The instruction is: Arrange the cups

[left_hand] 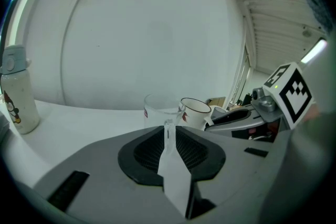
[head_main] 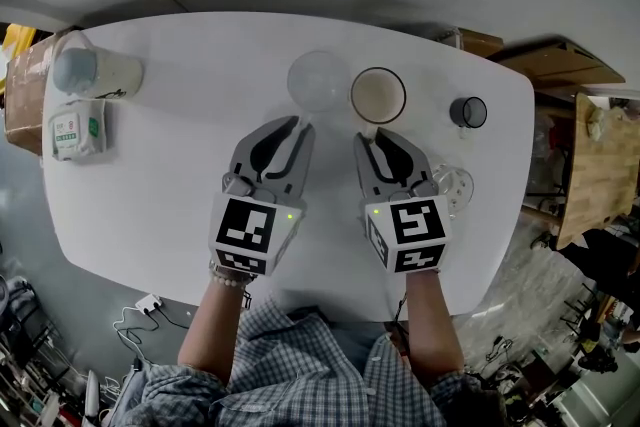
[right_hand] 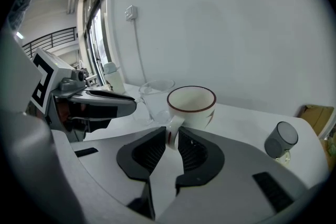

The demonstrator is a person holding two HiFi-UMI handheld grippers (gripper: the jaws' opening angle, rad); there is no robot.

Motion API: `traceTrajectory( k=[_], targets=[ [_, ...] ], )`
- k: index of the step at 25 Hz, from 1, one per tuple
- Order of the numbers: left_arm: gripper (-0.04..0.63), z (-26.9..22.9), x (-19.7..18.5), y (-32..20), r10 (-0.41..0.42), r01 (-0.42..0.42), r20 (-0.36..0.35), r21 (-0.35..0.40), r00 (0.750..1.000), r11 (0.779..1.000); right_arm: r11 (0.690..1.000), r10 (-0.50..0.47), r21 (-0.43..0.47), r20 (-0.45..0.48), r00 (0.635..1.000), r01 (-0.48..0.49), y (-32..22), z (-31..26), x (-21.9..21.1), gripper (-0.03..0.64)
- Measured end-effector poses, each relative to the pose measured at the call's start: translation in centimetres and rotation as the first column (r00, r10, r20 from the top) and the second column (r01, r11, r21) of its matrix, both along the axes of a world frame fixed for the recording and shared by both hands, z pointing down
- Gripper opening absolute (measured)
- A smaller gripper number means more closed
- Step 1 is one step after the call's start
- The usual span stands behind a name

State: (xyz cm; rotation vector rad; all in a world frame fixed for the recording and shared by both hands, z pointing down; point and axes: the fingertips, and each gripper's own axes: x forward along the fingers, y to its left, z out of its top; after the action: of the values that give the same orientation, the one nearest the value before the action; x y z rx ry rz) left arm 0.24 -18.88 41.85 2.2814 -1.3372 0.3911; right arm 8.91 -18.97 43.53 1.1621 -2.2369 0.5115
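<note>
On the white table (head_main: 180, 205), a clear glass cup (head_main: 317, 80) stands beside a white mug with a brown rim (head_main: 378, 95). My left gripper (head_main: 299, 124) is shut on the clear cup's thin glass handle (left_hand: 168, 131); the cup (left_hand: 160, 109) rises just past the jaws. My right gripper (head_main: 368, 135) is shut on the mug's white handle (right_hand: 172, 136), with the mug (right_hand: 191, 105) upright ahead of it. A small dark cup (head_main: 468, 112) sits further right. Another clear glass (head_main: 452, 185) stands right of my right gripper.
A pale bottle (head_main: 95, 70) and a green-and-white packet (head_main: 77, 130) lie at the table's left end. A cardboard box (head_main: 22, 90) stands beyond that end, a wooden table (head_main: 600, 165) off the right side. The table's near edge runs under my wrists.
</note>
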Motion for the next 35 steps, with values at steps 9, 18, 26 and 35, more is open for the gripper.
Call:
traceTrajectory(
  k=[9, 18, 26, 35],
  targets=[
    [0.055, -0.5, -0.3, 0.5, -0.007, 0.007, 0.007, -0.002, 1.000, 1.000, 0.999, -0.028, 0.027, -0.054, 0.998, 0.030, 0.4, -0.1, 0.1, 0.085],
    [0.055, -1.6, -1.3, 1.0, -0.031, 0.031, 0.003, 0.032, 1.000, 0.999, 0.993, 0.060, 0.106, -0.111, 0.992, -0.048, 2.1, -2.0, 3.5, 0.098],
    [0.051, -2.6, -0.3, 2.3, -0.005, 0.005, -0.006, 0.049, 1.000, 0.999, 0.972, 0.178, 0.187, -0.188, 0.966, -0.143, 5.9, -4.8, 11.7, 0.098],
    [0.048, -3.5, 1.3, 3.8, 0.026, -0.028, 0.023, 0.069, 0.999, 0.997, 0.970, 0.243, 0.080, -0.330, 0.912, -0.229, 12.3, -1.0, 19.5, 0.098]
  ],
)
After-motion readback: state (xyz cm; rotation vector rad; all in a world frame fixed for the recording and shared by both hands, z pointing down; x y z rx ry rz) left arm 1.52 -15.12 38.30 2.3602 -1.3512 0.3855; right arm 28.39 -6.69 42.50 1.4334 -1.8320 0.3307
